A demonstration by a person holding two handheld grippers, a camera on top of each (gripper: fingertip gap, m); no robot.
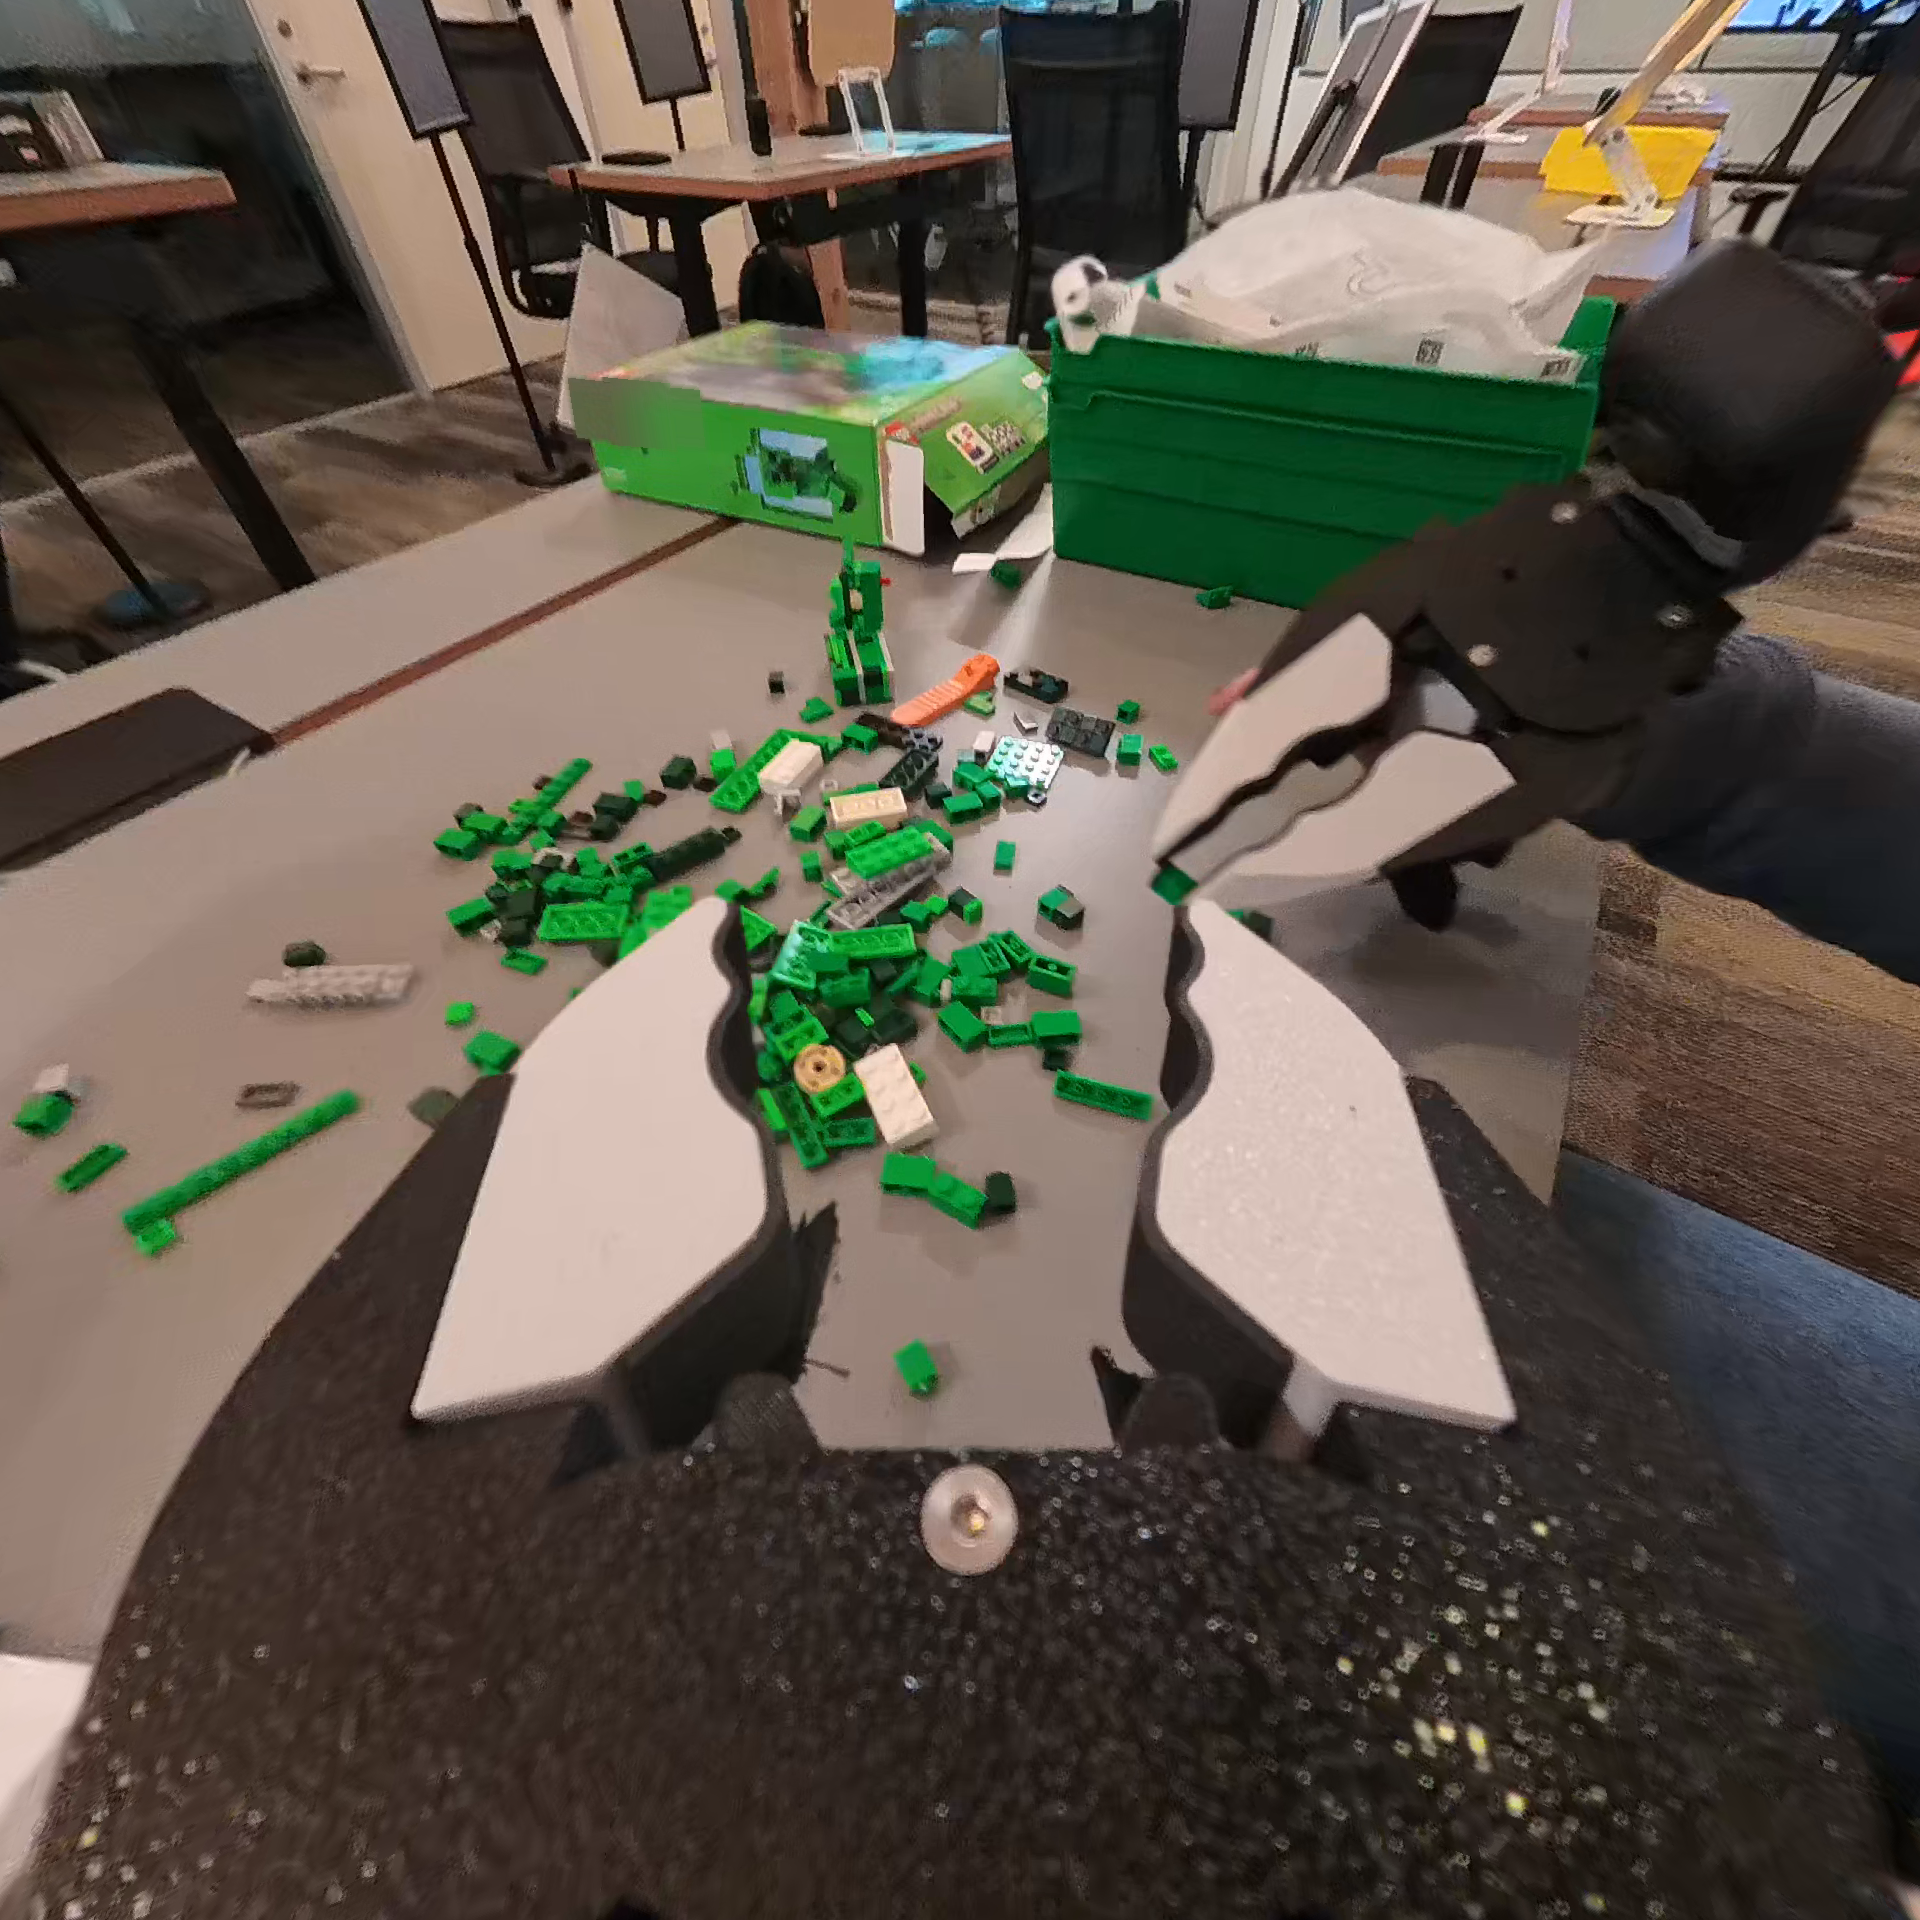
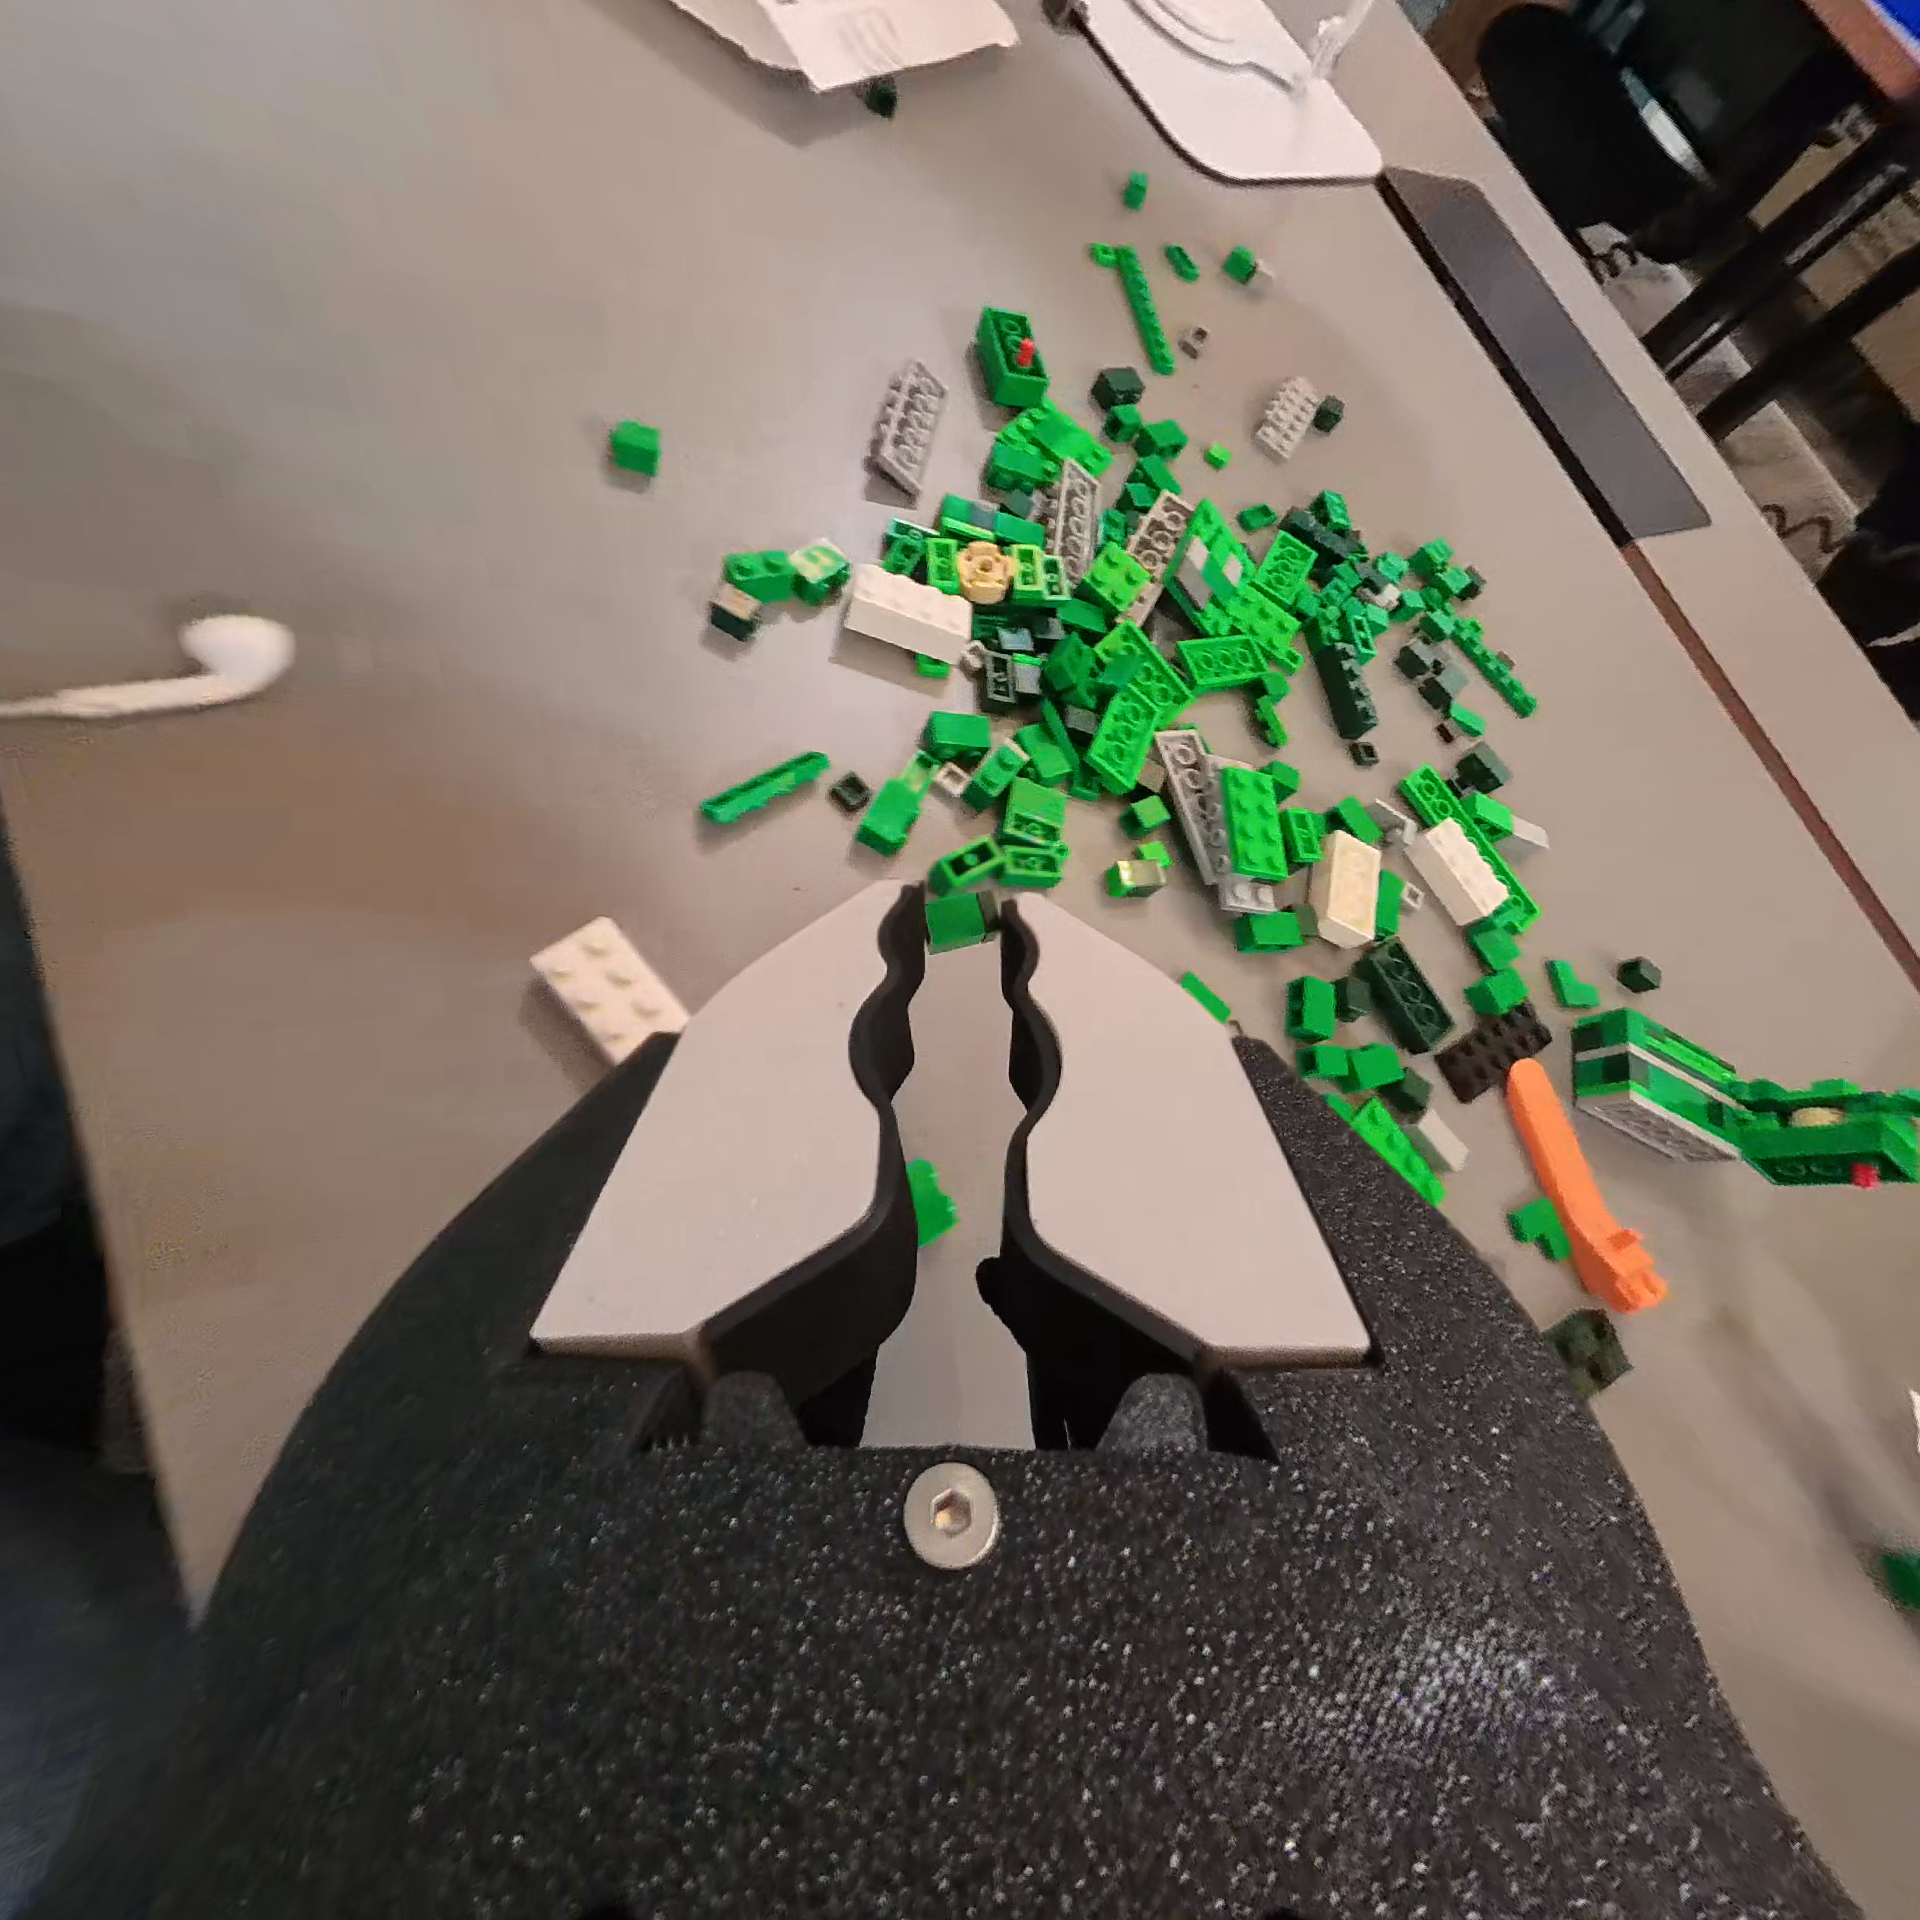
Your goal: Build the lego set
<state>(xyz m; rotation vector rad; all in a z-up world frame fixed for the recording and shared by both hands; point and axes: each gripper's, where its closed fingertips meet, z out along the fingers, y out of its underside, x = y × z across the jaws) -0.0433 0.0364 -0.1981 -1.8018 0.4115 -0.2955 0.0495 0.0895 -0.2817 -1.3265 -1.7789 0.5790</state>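
A pile of loose green, grey and white lego pieces (image 1: 831,935) lies spread on the grey table (image 1: 312,727); it also shows in the right wrist view (image 2: 1195,665). My left gripper (image 1: 956,925) is open, jaws wide apart, just above the near side of the pile. My right gripper (image 2: 961,920) is shut on a small green brick (image 2: 956,920) at its tips; it also shows in the left wrist view (image 1: 1179,883) at the right. A partly built green model (image 1: 860,634) stands at the back; in the right wrist view (image 2: 1745,1112) it is at the far right.
An orange brick separator (image 1: 945,688) lies near the model. A green lego box (image 1: 810,431) and a green bin (image 1: 1320,468) holding white bags stand at the back. A white plate (image 2: 608,992) lies left of my right gripper. White papers (image 2: 1236,94) lie far off. Spacing between my two grippers at the tips: around 15 cm. The right tips stand about 6 cm off the white plate (image 2: 608,992).
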